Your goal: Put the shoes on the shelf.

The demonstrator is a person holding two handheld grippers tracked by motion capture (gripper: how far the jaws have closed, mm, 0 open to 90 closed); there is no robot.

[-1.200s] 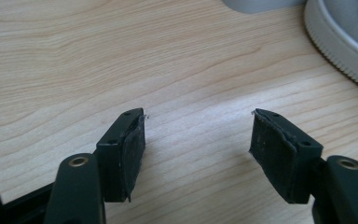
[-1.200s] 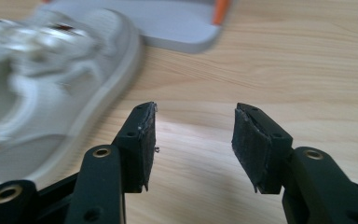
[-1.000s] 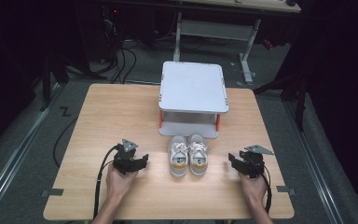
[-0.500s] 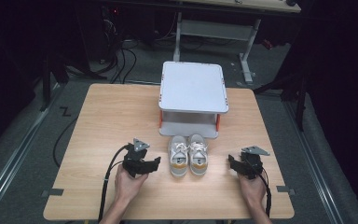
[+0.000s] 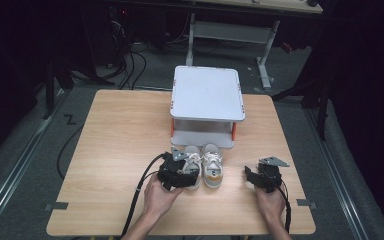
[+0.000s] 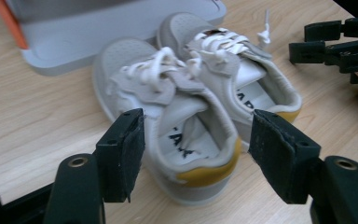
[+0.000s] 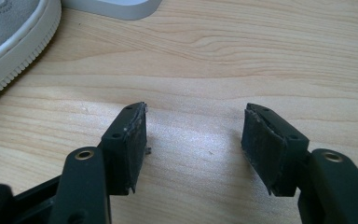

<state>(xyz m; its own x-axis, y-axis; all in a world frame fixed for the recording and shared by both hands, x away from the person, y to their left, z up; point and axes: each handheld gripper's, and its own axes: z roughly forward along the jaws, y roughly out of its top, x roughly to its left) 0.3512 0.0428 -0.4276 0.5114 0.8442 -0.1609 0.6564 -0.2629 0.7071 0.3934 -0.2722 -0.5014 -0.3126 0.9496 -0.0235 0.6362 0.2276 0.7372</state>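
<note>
- The step in hand looks like the approach to a grasp: the left gripper (image 5: 189, 176) is at the heel end of the left sneaker (image 6: 168, 126), the one on its side of the pair.
- Its jaws stand wide and hold nothing. That shoe's yellow-trimmed heel lies between and just ahead of the pads, with a gap on either side.
- The right sneaker (image 6: 242, 74) sits touching its mate, beyond the gripper's right jaw. The two-tier grey shoe rack (image 5: 207, 95) stands just past the toes.
- The right gripper (image 5: 252, 175) rests apart from the pair over bare wooden table (image 7: 261, 60). Its jaws have just been opening and are now wide, with nothing between them.
- Next move, as I judge it: push the left gripper forward until the pads flank the heel collar, then close. The neighbouring shoe leaves little room for the right-hand jaw.
</note>
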